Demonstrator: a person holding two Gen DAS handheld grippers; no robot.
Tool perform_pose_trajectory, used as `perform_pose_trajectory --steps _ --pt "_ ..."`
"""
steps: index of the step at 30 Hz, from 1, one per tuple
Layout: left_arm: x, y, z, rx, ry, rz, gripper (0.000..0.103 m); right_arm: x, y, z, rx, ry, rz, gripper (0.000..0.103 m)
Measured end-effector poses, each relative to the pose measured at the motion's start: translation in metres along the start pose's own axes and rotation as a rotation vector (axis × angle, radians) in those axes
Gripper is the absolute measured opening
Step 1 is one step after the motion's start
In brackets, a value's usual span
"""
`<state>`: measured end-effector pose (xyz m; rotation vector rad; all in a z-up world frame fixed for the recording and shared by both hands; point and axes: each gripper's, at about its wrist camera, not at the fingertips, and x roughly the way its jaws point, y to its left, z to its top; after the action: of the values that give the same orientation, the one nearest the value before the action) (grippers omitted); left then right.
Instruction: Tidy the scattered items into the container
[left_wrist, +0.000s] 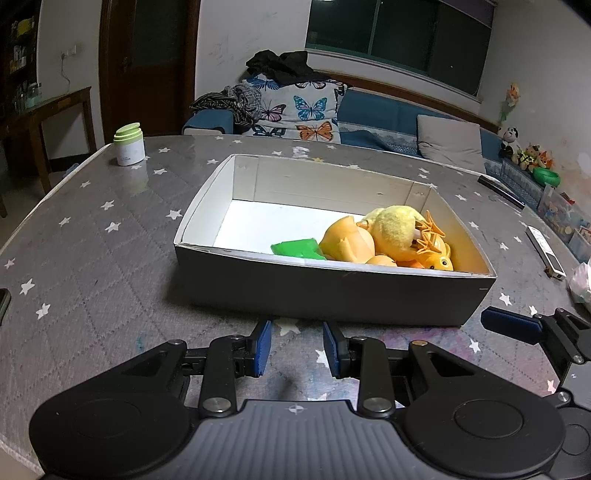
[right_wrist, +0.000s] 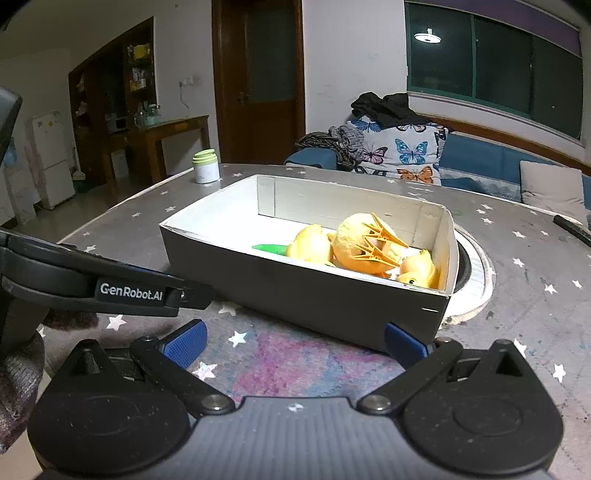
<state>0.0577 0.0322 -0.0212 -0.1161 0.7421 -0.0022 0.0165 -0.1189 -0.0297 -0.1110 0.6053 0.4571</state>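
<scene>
Left wrist view: the toys (left_wrist: 391, 240) piled in the box (left_wrist: 332, 291) are partly masked by its near wall, and the green piece (left_wrist: 295, 249) is cut off by it. Some shapes in the heap cannot be told apart. The left gripper (left_wrist: 297, 349) is seen partly parted, nothing between its pads, just short of the box. The right gripper (right_wrist: 293, 345) is spread wide and empty; the box stands directly ahead, one blue fingertip (right_wrist: 404, 345) near its corner.

Left tool (left_wrist: 297, 345) partly open, empty, angled downward; right tool (right_wrist: 293, 341) spread wide, empty, alongside.
</scene>
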Motion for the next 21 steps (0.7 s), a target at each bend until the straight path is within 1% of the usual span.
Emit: perform_pose_trajectory --steps 4,11,21 --pt "0.0019 -0.0007 -0.0006 0.003 0.004 0.002 0.034 0.0019 -0.0014 -0.0017 0.002 0.008 -0.016 0.103" --pt "0.0043 -0.0019 -0.0007 0.011 0.004 0.01 0.034 0.0034 -0.0083 -0.0018 0.041 0.017 -0.026 0.103" --pt "0.0075 -0.0052 -0.0012 0.023 0.009 0.004 0.034 0.0053 -0.0059 -0.0011 0.032 0.019 -0.036 0.103"
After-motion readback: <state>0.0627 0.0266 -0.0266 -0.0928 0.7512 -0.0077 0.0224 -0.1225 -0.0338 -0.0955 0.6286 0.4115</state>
